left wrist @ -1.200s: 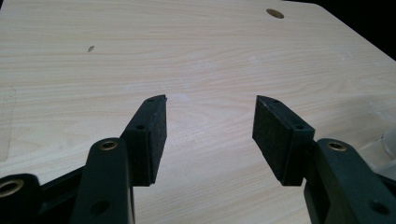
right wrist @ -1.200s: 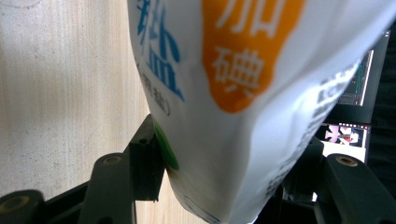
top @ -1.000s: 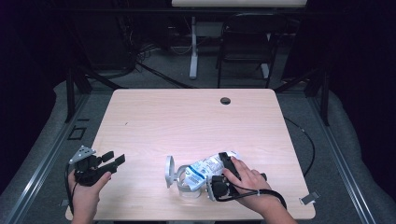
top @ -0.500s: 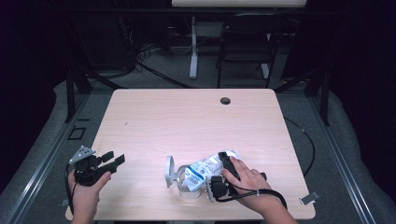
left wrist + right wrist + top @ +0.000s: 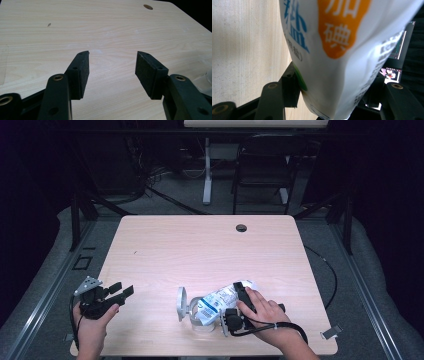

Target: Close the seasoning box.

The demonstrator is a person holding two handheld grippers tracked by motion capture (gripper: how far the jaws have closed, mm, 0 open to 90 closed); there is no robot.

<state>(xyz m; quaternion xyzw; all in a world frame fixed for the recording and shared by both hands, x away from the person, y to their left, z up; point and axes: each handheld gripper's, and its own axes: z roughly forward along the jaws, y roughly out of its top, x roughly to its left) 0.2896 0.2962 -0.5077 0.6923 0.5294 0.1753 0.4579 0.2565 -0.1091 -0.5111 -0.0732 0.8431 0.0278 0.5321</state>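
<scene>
A white bag (image 5: 216,301) with blue print lies near the table's front edge. Its lower end rests against a clear container (image 5: 197,321) that has a white round lid (image 5: 181,304) at its left. My right gripper (image 5: 231,312) is shut on the bag. In the right gripper view the bag (image 5: 337,37), with orange and blue characters, sits between the jaws and touches the left pad (image 5: 293,82); the right pad is hidden behind it. My left gripper (image 5: 122,289) is held at the front left corner, open. Nothing is between its pads (image 5: 81,72) over bare wood.
The light wooden table (image 5: 200,250) has a dark cable hole (image 5: 241,227) near its far edge. A black cable (image 5: 280,327) trails from the right gripper. Chairs and a desk leg stand on the dark floor beyond the table.
</scene>
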